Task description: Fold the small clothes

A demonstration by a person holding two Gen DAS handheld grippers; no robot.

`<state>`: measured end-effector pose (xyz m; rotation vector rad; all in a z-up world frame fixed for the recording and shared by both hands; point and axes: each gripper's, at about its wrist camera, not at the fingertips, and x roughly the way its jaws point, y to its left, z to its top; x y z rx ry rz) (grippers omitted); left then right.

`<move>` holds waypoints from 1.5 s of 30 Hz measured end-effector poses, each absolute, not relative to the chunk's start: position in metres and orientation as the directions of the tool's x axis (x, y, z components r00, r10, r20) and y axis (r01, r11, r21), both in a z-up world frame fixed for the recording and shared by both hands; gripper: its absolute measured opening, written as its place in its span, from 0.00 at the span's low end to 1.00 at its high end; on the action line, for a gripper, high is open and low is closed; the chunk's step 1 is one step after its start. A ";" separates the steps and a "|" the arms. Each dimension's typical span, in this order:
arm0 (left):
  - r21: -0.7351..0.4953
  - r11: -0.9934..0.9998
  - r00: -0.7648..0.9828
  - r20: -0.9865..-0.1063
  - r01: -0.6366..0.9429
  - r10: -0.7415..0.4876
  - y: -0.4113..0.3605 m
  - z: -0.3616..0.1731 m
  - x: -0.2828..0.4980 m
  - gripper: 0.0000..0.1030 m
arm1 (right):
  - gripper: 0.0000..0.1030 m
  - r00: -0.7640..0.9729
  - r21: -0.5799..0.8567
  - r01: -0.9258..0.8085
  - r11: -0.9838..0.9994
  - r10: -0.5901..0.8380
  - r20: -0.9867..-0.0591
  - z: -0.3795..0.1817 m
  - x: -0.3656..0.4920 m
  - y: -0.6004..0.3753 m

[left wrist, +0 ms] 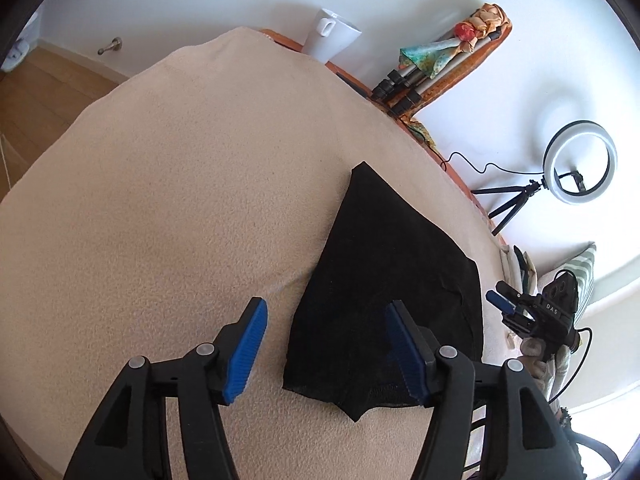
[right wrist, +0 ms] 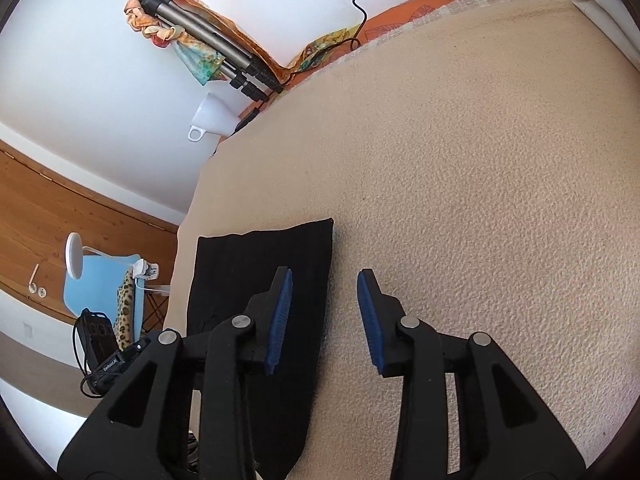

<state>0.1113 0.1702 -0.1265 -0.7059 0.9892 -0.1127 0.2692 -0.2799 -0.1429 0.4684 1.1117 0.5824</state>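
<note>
Blue ribbed fingers (left wrist: 248, 346) of the left gripper (left wrist: 326, 350) spread wide, nothing pinched; the right-side pad overlaps the folded black knit garment (left wrist: 384, 292), but contact is unclear. The right gripper (right wrist: 325, 322) has its blue pads (right wrist: 370, 320) parted too, gap empty, left pad over the garment's edge, right pad over bare cover. Garment lies flat on the beige textured fleece table cover (left wrist: 180, 184), near the edge of the table nearest the camera, roughly trapezoid, a pointed corner sticking out at the near side. In the left wrist view the right gripper shows at the far right, off past the garment, held in a gloved hand (left wrist: 536, 354). Farther back: white ceramic mug (left wrist: 330, 36) at the far table edge, folded tripod wrapped in orange patterned cloth (left wrist: 448, 56) against the white wall, lit ring light on a small black tripod (left wrist: 580, 162). Right wrist view shows a light blue chair (right wrist: 104, 280) on the wood floor.
</note>
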 end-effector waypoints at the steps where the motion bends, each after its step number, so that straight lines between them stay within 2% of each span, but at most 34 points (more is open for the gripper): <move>1: -0.604 0.762 0.562 -0.724 -0.235 -0.400 0.171 -0.129 0.108 0.62 | 0.35 0.322 0.627 -0.198 0.753 0.654 -0.684 -0.142 0.268 -0.281; 5: -0.628 0.729 0.549 -0.724 -0.272 -0.418 0.170 -0.137 0.100 0.64 | 0.41 0.325 0.636 -0.192 0.747 0.660 -0.678 -0.140 0.266 -0.282; 16: -0.740 0.593 0.540 -0.655 -0.317 -0.529 0.163 -0.154 0.096 0.64 | 0.41 0.293 0.648 -0.169 0.743 0.666 -0.686 -0.155 0.272 -0.274; 22: -0.737 0.611 0.538 -0.653 -0.289 -0.533 0.153 -0.153 0.108 0.62 | 0.41 0.288 0.668 -0.170 0.724 0.685 -0.669 -0.161 0.277 -0.269; 28: -0.749 0.597 0.531 -0.644 -0.289 -0.551 0.146 -0.156 0.121 0.51 | 0.41 0.276 0.714 -0.161 0.681 0.726 -0.630 -0.167 0.281 -0.265; 33: -0.743 0.601 0.525 -0.651 -0.295 -0.548 0.141 -0.159 0.130 0.36 | 0.41 0.265 0.722 -0.177 0.669 0.739 -0.619 -0.168 0.282 -0.254; 37: -0.732 0.616 0.522 -0.661 -0.291 -0.539 0.137 -0.158 0.131 0.31 | 0.35 0.257 0.729 -0.176 0.662 0.745 -0.615 -0.171 0.285 -0.246; 40: -0.709 0.643 0.521 -0.681 -0.289 -0.515 0.134 -0.156 0.133 0.19 | 0.34 0.255 0.728 -0.176 0.663 0.745 -0.617 -0.170 0.287 -0.240; 42: -0.695 0.662 0.522 -0.689 -0.281 -0.502 0.132 -0.155 0.133 0.07 | 0.25 0.264 0.704 -0.174 0.688 0.722 -0.640 -0.169 0.287 -0.236; 44: -0.675 0.687 0.529 -0.700 -0.270 -0.480 0.129 -0.151 0.133 0.06 | 0.10 0.264 0.688 -0.175 0.704 0.707 -0.656 -0.167 0.287 -0.233; 45: -0.669 0.697 0.533 -0.701 -0.258 -0.475 0.128 -0.149 0.132 0.05 | 0.10 0.268 0.672 -0.180 0.719 0.693 -0.669 -0.165 0.286 -0.231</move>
